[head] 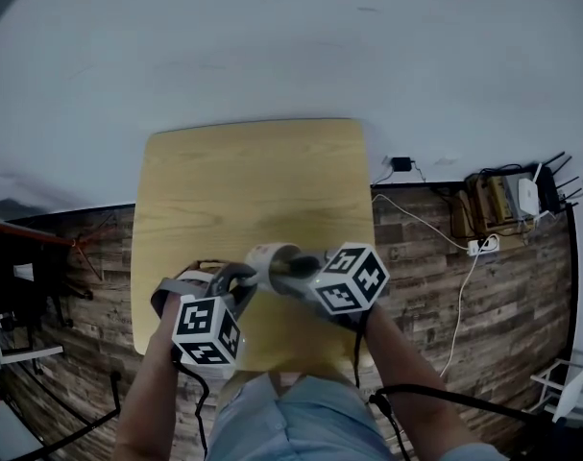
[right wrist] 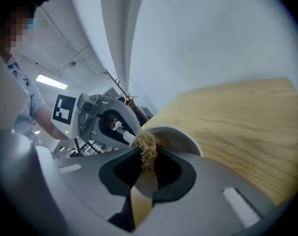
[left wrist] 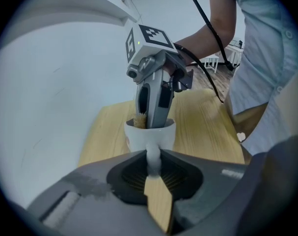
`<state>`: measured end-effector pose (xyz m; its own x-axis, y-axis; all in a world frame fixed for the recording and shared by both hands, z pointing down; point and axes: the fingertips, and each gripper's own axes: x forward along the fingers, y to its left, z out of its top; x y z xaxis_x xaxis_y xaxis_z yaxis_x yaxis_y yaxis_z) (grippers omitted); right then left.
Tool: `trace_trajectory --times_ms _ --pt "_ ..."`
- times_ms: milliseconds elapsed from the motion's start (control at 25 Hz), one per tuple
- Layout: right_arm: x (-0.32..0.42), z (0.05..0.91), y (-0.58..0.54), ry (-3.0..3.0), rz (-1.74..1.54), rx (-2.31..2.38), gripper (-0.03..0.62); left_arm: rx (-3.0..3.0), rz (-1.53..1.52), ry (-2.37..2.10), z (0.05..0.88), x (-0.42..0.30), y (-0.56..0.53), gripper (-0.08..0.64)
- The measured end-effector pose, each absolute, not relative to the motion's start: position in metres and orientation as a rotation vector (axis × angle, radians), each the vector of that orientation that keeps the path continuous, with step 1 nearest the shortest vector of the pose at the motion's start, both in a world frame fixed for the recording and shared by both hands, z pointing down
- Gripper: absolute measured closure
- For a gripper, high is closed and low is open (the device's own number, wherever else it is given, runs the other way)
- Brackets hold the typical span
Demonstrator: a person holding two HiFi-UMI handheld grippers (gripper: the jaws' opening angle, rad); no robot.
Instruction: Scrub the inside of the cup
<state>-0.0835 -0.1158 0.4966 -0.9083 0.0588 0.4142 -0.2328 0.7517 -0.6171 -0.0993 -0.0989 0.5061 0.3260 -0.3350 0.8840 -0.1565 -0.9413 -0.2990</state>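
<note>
Pinching scrubber (right wrist: 148, 142), right claw (right wrist: 146, 155); hidden overhead.

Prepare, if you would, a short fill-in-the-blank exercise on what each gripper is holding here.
1. The left gripper is shut on the ____ of the white cup.
2. The right gripper holds a tan fibrous scrubber at the mouth of the ____.
3. The table beneath them has a top of light ____.

Missing words: handle; cup; wood.
</note>
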Motion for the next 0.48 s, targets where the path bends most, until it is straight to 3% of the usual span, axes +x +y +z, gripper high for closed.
trace_trajectory --times_ms 480 --pt "-0.064 0.487 -0.142 -2.576 0.715 0.441 0.535 -2.422 -1.678 0.450 0.506 -0.099 -0.099 0.489"
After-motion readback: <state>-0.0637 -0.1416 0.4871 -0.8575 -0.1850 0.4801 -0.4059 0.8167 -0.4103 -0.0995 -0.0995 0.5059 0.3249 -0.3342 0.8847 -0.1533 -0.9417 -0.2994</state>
